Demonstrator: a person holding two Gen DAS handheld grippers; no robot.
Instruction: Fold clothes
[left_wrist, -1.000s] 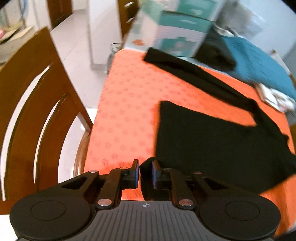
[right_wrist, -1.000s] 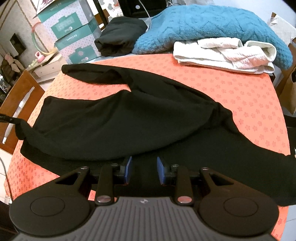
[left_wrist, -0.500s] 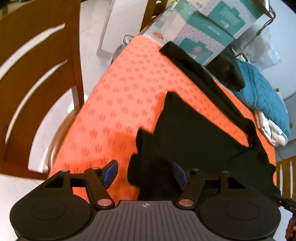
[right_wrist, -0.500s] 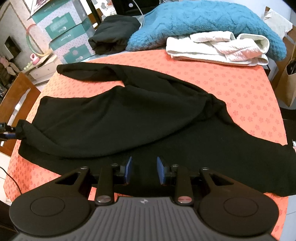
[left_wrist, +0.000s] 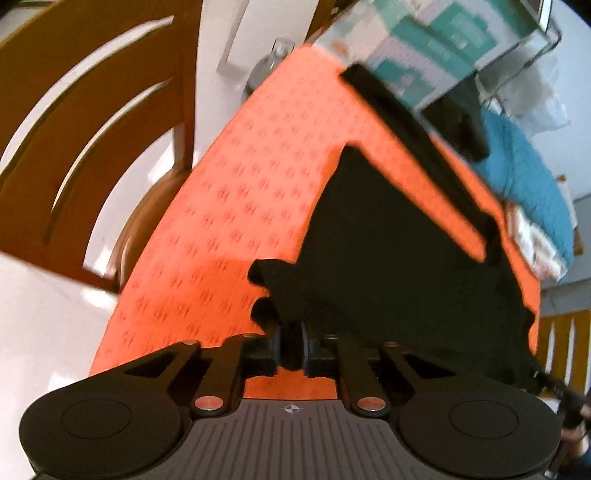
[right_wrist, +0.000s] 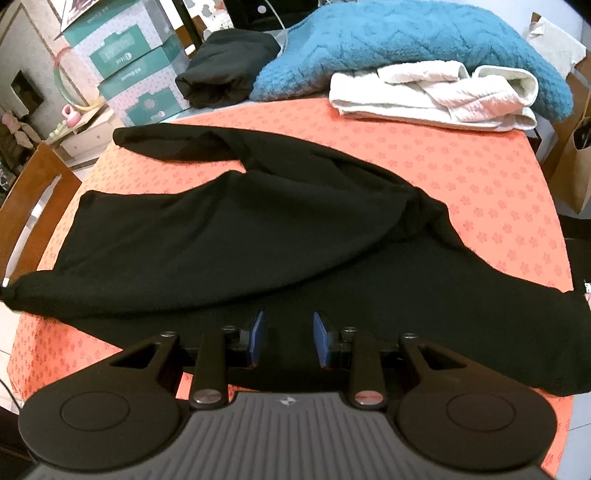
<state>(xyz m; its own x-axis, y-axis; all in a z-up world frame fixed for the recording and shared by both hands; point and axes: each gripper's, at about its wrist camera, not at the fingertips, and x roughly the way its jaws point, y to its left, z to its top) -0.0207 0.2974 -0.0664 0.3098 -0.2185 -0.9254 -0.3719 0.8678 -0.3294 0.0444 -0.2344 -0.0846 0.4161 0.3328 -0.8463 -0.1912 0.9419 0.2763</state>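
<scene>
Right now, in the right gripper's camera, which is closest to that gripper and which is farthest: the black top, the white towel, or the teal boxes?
From the right gripper:
1. Black top, directly beneath and ahead of it.
2. White towel, far side of the table, right.
3. Teal boxes, beyond the table's far-left corner.

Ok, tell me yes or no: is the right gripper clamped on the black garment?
No, the right gripper has its jaws apart above the black garment, with cloth visible between them.

Open orange tablecloth (right_wrist: 461, 166) at right of frame, passable. Top edge blocked: teal blanket (right_wrist: 406, 37), white towels (right_wrist: 436, 96), folded black bundle (right_wrist: 225, 70). Wooden chair (left_wrist: 92, 122) crowds left edge.
</scene>
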